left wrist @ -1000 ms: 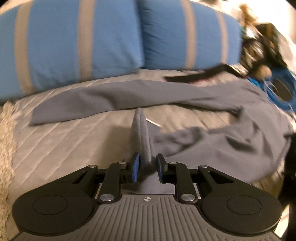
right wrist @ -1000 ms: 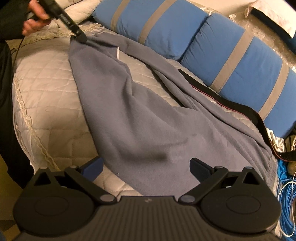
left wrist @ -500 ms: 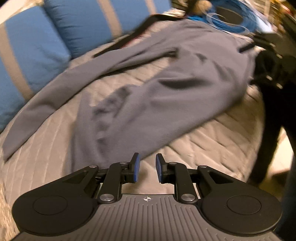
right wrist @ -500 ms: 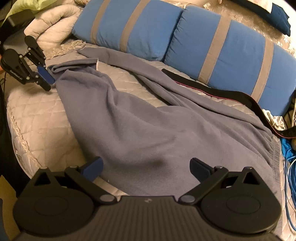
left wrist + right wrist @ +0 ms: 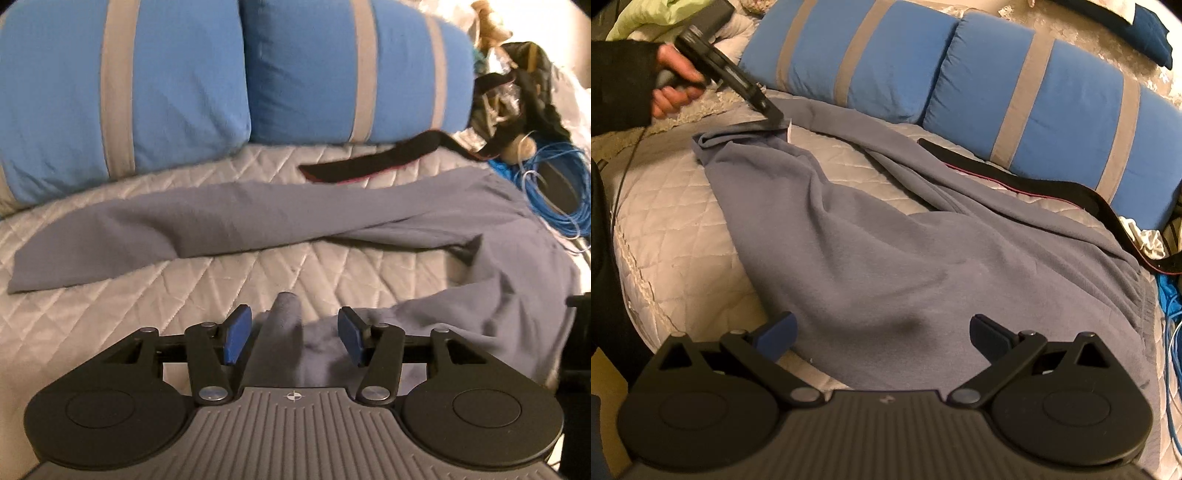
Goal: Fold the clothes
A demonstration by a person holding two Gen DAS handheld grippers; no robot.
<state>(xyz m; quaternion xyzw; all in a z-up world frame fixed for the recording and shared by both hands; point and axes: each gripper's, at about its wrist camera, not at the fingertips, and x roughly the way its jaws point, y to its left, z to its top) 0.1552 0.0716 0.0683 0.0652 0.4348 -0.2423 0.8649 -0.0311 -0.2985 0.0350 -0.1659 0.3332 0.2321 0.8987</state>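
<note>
The left gripper (image 5: 291,334) had just been opening, its pads clear of the ridge of grey garment (image 5: 369,221) standing between them, so that end looked released; the right gripper (image 5: 882,334) hung wide open over the cloth's near edge.

My bed (image 5: 122,295) has a shiny quilted cover with a criss-cross pattern. A big grey-blue garment (image 5: 886,266) lies spread on it, with one long part (image 5: 207,225) stretched out flat across the cover. Two fat blue pillows (image 5: 122,88) with grey stripes lie side by side at the back edge. A black strap (image 5: 373,162) with a thin red edge lies on the cover between the pillows and the grey-blue garment. At the far corner I see a heap of blue cable (image 5: 554,192) beside the garment.
</note>
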